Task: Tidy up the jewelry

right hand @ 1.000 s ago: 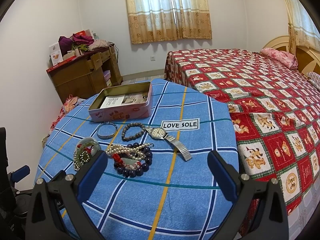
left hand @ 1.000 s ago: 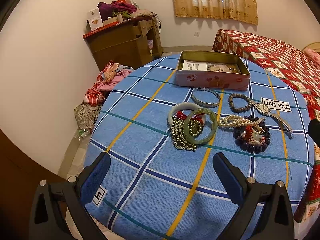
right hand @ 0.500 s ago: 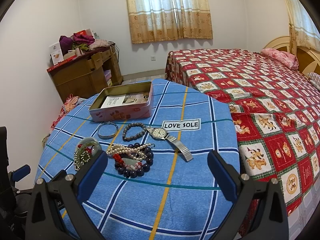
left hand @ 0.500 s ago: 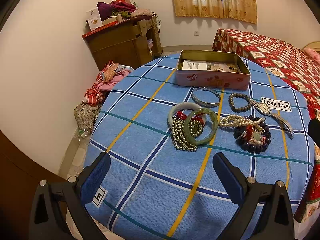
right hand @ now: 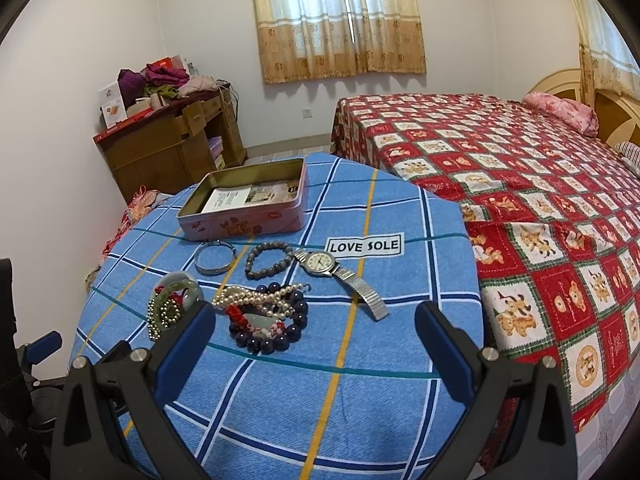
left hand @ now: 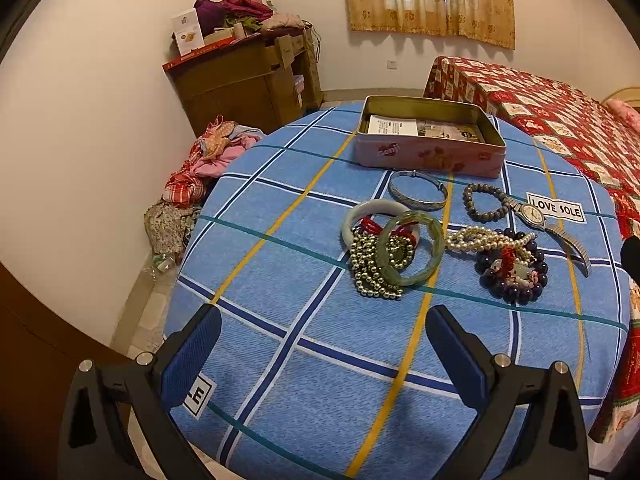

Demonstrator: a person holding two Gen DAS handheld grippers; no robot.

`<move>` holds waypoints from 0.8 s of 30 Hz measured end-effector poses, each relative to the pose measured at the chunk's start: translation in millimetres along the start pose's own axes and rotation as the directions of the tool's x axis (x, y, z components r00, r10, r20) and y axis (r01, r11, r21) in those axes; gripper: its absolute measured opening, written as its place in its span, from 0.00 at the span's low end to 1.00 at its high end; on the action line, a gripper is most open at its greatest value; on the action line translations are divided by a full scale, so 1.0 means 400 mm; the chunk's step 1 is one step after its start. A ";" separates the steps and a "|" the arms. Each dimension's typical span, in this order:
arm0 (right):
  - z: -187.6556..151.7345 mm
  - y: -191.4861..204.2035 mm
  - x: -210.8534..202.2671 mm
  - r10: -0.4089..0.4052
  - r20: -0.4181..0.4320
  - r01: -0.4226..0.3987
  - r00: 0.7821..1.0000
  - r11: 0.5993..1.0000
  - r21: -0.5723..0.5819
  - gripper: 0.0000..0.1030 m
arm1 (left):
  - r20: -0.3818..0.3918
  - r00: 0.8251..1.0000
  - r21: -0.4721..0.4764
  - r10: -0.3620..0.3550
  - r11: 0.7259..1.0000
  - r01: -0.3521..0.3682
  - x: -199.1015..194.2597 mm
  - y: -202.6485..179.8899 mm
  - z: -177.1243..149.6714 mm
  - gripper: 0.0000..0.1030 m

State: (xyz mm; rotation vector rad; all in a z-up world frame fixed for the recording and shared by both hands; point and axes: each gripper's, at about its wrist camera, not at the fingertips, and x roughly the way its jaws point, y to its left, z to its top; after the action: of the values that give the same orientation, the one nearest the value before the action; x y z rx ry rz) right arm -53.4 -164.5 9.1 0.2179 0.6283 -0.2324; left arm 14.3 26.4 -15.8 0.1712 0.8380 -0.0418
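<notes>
Jewelry lies on a round table under a blue checked cloth (left hand: 280,320). A green jade bangle (left hand: 412,252) rests over a white bangle (left hand: 374,210) and a metal bead chain (left hand: 370,272). Behind them lie a silver bangle (left hand: 418,196), a grey bead bracelet (left hand: 484,202) and a wristwatch (right hand: 320,262). A pearl string (right hand: 252,300) crosses a dark bead bracelet (right hand: 268,328). An open pink tin (left hand: 430,136) (right hand: 244,200) stands at the back. My left gripper (left hand: 324,344) and right gripper (right hand: 316,340) hover open near the front edge, holding nothing.
A bed with a red patterned cover (right hand: 520,184) stands right of the table. A brown wooden desk (left hand: 244,80) piled with boxes and clothes stands by the wall, with a heap of clothes (left hand: 200,172) on the floor below it.
</notes>
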 end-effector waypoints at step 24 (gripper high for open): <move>0.018 -0.041 0.132 0.163 -0.162 -0.160 0.973 0.987 0.036 0.54 | 0.006 0.982 -0.072 -0.190 0.979 0.189 0.082 0.072 0.032 0.99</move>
State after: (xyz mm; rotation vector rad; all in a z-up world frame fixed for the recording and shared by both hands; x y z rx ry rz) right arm -12.6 -189.9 -19.2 0.3107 0.7684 -0.0644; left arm 48.5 53.7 -27.9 0.0230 0.8537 -0.1903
